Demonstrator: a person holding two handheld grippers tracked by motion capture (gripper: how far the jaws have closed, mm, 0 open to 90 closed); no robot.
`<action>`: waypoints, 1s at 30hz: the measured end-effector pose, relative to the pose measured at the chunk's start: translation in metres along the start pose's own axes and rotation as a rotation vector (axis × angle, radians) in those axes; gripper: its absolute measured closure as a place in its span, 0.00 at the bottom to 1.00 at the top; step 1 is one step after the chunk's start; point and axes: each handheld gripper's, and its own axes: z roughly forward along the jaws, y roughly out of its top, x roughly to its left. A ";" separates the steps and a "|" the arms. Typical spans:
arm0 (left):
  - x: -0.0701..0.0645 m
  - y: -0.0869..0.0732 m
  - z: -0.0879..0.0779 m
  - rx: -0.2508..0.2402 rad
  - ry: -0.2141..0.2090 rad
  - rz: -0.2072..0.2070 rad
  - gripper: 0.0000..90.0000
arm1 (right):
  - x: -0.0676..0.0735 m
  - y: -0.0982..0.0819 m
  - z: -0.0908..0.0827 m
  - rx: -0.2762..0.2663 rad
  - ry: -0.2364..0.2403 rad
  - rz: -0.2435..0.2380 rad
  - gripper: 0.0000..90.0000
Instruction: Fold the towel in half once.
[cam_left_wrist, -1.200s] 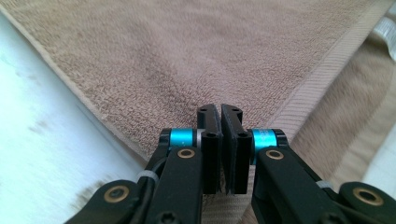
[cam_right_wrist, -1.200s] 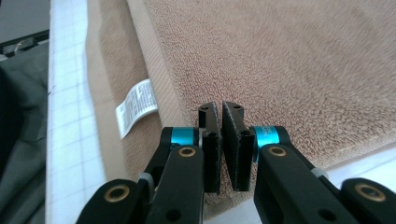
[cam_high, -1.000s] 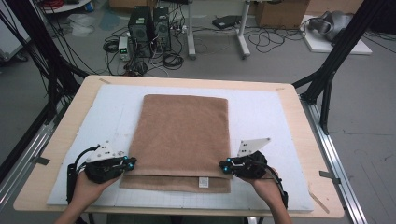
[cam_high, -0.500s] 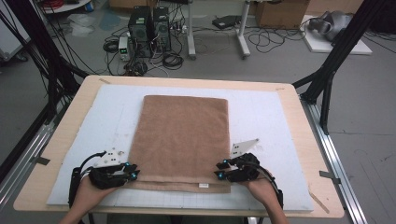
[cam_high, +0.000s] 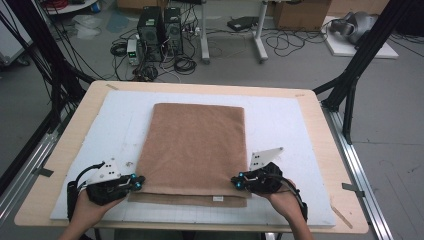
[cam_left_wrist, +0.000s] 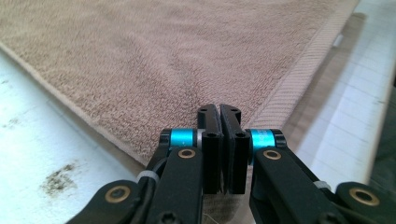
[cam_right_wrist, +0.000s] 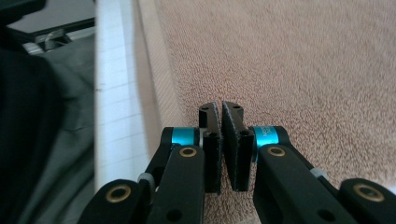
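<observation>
Wood-topped table (cam_high: 327, 150) carries a white gridded mat (cam_high: 285, 125), and cables litter the floor beyond.

The left tongs (cam_high: 136, 181) have just been closing. Their jaws now stand together at the near corner of the brown towel (cam_high: 195, 145), and the pile creases toward them as if a nip of the top layer is caught. The right tongs (cam_high: 236, 182) have also just been closing and sit at the opposite near corner. Their jaws are all but together, and whether cloth lies between them cannot be told.

Between the two tongs the towel lies folded and flat, running away from them up the mat. A lower layer (cam_high: 190, 200) peeks out just nearer than the tongs.

The terry cloth will likely be light, limp and grippy, sagging between the holds. The woven hem band (cam_left_wrist: 299, 74) at each corner looks the firmest place to pinch. Bare mat lies outward of each tong and beyond the far edge, leaving room to lift and carry the layer forward.
</observation>
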 end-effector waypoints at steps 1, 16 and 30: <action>-0.002 -0.002 0.000 0.009 -0.014 0.003 0.97 | 0.002 0.000 -0.001 0.006 0.011 -0.002 0.96; 0.011 -0.022 0.020 0.081 0.029 -0.050 0.80 | -0.007 -0.023 0.029 0.062 0.032 0.064 0.78; 0.021 -0.012 0.020 0.018 0.059 -0.081 0.66 | -0.022 -0.010 0.028 0.008 -0.055 0.088 0.56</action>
